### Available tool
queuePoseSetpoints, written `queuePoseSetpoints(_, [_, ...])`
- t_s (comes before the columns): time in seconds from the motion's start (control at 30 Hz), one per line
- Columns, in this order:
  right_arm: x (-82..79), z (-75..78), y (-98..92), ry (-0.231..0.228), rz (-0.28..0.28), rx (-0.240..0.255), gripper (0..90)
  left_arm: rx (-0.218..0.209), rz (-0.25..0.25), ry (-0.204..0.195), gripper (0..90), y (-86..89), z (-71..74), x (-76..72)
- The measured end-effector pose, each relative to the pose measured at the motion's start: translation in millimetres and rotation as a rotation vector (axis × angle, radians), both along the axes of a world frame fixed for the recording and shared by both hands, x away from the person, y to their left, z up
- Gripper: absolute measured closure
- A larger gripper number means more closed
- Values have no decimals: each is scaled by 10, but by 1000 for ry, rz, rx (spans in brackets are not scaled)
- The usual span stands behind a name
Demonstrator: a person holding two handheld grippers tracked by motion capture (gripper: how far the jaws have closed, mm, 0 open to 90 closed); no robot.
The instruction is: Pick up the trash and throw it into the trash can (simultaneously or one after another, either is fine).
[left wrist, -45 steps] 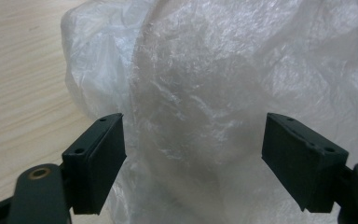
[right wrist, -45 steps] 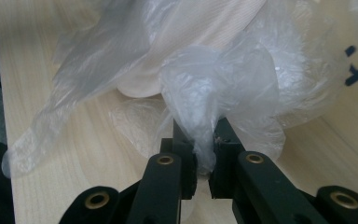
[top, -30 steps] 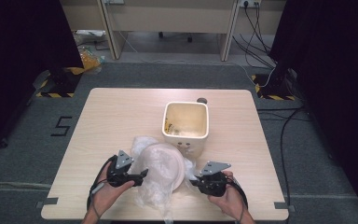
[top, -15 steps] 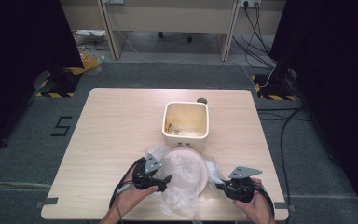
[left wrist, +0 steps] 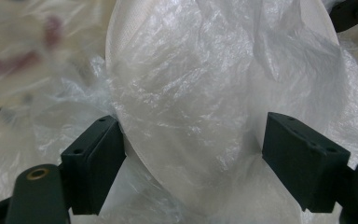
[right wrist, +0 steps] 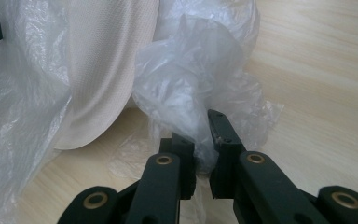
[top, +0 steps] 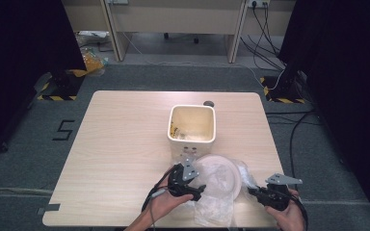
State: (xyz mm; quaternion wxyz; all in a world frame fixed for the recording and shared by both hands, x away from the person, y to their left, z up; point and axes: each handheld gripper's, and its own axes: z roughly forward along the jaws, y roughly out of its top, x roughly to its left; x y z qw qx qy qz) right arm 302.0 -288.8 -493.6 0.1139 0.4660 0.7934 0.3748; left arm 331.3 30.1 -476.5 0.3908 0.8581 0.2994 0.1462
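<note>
a clear plastic bag (top: 218, 192) around a white bowl-like object (top: 220, 169) is seen at the table's near edge, pinched at its 3 o'clock end by the nearly closed right gripper (right wrist: 204, 140), while the half-open left gripper (left wrist: 191, 140) straddles its 9 o'clock side.

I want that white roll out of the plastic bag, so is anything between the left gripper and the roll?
Yes. The bag film covers the roll, so the left gripper jaws straddle roll and film together. The right gripper pinches a bunch of the bag beside the roll.
</note>
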Motion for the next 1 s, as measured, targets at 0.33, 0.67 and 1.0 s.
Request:
queuePoseSetpoints(0.33, [-52, -30, -212, 13, -65, -25, 826, -9, -21, 6, 199, -316, -8, 86])
queuePoseSetpoints(0.67, [-111, -1, -346, 14, -108, -34, 827, -23, -38, 16, 200, -492, -26, 116])
queuePoseSetpoints(1.0, [-177, 94, -446, -40, -192, -33, 557, -33, -42, 20, 198, -622, -39, 152])
